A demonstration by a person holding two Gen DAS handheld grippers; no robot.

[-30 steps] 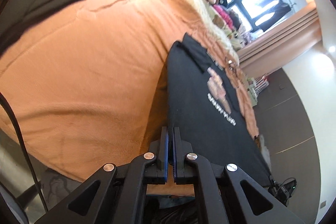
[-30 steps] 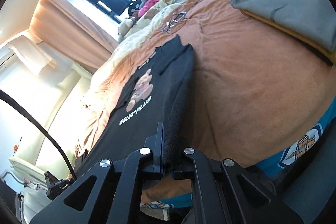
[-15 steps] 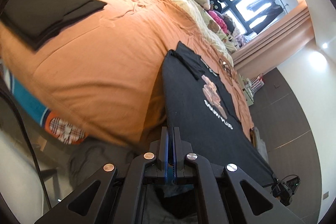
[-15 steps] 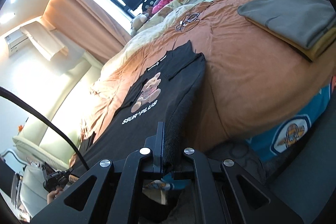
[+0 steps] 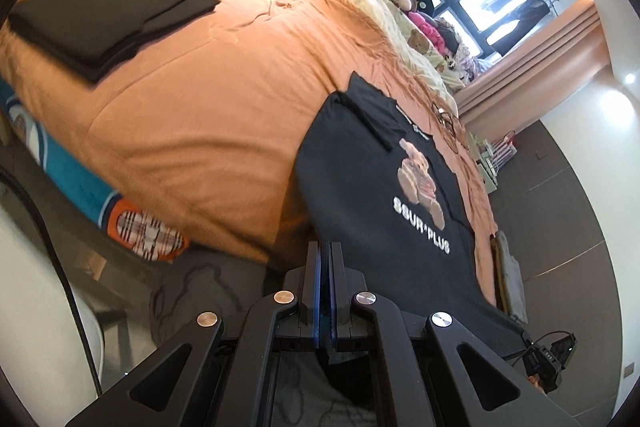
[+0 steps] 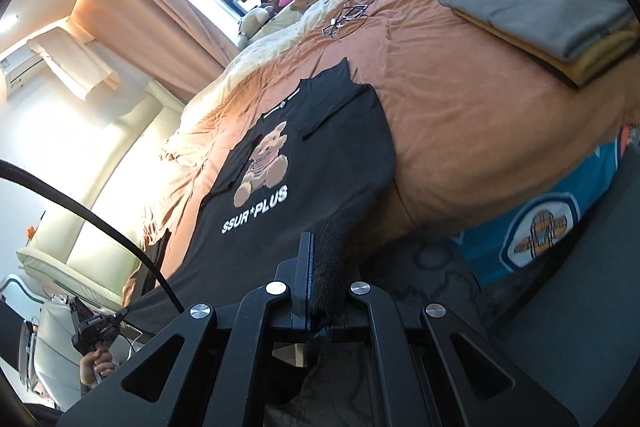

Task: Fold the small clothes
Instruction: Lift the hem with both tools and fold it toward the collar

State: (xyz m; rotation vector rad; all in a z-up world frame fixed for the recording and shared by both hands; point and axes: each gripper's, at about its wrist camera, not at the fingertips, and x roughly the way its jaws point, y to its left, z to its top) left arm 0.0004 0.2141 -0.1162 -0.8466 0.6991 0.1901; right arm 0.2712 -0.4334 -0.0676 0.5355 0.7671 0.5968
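Black T-shirt point(image 5: 384, 195) spread on orange bedspread point(image 5: 192, 131), hem corners pinched in closed left gripper point(image 5: 325, 267) and right gripper point(image 6: 320, 267) (soft, light, limp; best gripped at corners)

One black T-shirt point(image 5: 372, 195), two folded piles point(image 5: 104, 15) point(image 6: 556, 19), two grippers point(image 5: 325, 267) point(image 6: 320, 267).

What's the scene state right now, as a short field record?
garment: black bear-print T-shirt, lying print side up on the orange bedspread, both sleeves folded in
left hand-held gripper: shut on the shirt's hem
right hand-held gripper: shut on the shirt's hem
folded already: black stack in the left view; grey and yellow stack in the right view
also on bed: eyeglasses, plush toys near the window
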